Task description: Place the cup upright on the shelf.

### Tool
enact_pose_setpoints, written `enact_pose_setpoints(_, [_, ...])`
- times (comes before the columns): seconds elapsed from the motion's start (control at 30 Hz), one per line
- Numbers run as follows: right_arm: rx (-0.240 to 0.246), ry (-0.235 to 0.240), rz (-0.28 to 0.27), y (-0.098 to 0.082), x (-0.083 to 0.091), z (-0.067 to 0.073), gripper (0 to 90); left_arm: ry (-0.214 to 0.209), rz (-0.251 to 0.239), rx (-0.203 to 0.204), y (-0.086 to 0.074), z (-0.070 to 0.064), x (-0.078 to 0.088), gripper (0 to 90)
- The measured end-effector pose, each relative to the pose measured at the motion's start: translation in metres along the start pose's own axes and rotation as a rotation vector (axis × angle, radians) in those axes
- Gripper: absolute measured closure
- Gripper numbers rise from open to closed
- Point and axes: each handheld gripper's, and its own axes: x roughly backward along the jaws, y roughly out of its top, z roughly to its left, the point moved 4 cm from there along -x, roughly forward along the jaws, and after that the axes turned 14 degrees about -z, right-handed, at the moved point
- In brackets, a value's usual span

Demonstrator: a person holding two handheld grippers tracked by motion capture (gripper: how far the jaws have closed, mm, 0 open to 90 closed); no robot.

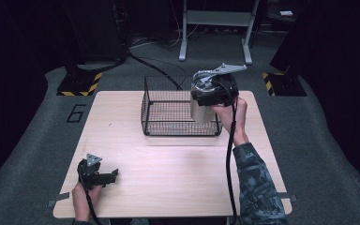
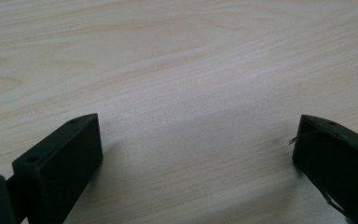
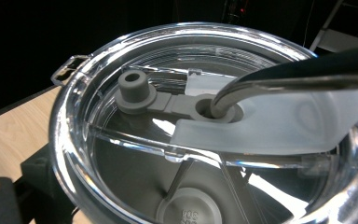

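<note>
Dark floor and stands surround the pale wooden worktop [image 1: 168, 173], where a wire basket [image 1: 168, 124] sits at the far side. My right hand-held gripper [image 1: 214, 93] is pinching a steel tumbler [image 1: 198, 111] with a clear lid [image 3: 121, 140] and a straw [image 3: 279, 84], kept upright over the basket's right end, probably so it goes in level. My left hand-held gripper [image 1: 98, 176] rests spread and empty near the front edge, out of the way.
</note>
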Motion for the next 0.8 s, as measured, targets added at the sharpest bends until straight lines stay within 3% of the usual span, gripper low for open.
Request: enact_pose_setpoints(0.8, [-0.031,-0.035,0.023,0.002,-0.038,-0.012,3.7,-0.005,0.008,-0.009,0.0,0.0,0.001,1.4])
